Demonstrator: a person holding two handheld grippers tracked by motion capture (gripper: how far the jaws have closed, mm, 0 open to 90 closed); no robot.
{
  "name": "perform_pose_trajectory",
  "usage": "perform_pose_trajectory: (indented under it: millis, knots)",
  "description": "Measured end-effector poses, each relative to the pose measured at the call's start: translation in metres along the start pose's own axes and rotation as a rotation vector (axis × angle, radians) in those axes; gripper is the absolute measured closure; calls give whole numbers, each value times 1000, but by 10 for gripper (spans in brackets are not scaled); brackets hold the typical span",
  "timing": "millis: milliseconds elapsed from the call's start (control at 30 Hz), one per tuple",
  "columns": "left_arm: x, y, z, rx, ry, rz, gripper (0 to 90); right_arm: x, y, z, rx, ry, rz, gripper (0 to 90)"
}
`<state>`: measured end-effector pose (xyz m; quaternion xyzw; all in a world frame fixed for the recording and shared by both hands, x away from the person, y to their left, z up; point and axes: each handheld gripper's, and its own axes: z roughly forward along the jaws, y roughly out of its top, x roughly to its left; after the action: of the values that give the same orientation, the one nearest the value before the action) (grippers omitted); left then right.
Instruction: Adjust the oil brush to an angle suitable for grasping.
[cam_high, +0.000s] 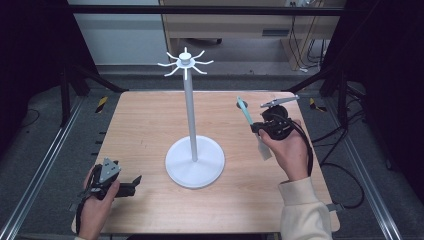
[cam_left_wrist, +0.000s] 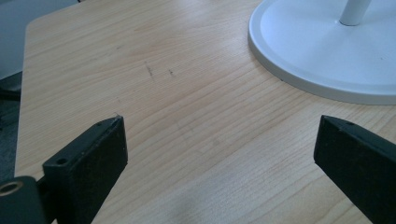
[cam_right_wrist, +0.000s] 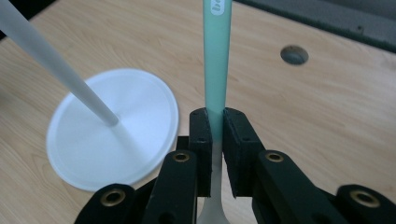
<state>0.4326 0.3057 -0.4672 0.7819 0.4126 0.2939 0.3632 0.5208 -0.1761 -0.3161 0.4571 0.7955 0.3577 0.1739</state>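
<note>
A white stand rises from the middle of the wooden table: a round flat base, a thin upright pole, and a crown of curved hooks at the top. Everything else I place from that stand.

To the right of the pole, and a little beyond the base, the person's right hand holds the right gripper above the table. Its two black jaws are pressed together on a utensil with a mint-green handle. In the right gripper view the green handle runs straight up out of the closed jaws, and its paler end comes down below them towards the camera; what sort of head it has I cannot tell. In the high view the green end tilts up and away from the person, leaning slightly towards the pole, while the pale lower end hangs down beside the hand. The utensil is clear of the stand, not touching pole or hooks. A cream sleeve covers the right forearm.

Left of the base, near the table's front edge, the left hand holds the left gripper low over the wood, pointing towards the base. In the left gripper view its jaws stand wide apart with bare wood between them, and the rim of the white base lies ahead of the jaws.

A small round hole sits in the tabletop beyond the right gripper, on the far side from the stand.
</note>
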Motion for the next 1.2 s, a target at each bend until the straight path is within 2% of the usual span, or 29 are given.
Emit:
perform_pose_trajectory:
  millis: [133,333,467,533,633,767,867,1033,1200]
  knots:
    - [0,0,1,3,7,-18,24,6,1,-3,-72,32,-15,825]
    - [0,1,-1,-4,9,-18,24,10,-1,1,-130,42,-31,825]
    - [1,1,-3,-10,7,-11,24,6,-2,-1,-163,36,-19,825]
    - [1,1,-2,-13,9,-6,24,5,-3,-3,-188,50,-5,825]
    - [2,1,0,-3,12,-4,24,7,-3,-8,-218,57,8,825]
    - [2,1,1,-2,10,5,24,8,-2,-17,-260,40,6,825]
    - [4,1,0,-7,10,-5,24,10,0,-23,-294,46,9,825]
    - [5,1,3,-5,8,1,24,17,3,-34,-347,37,-20,825]
    - [4,1,3,-2,6,3,24,21,4,-47,-400,45,-20,825]
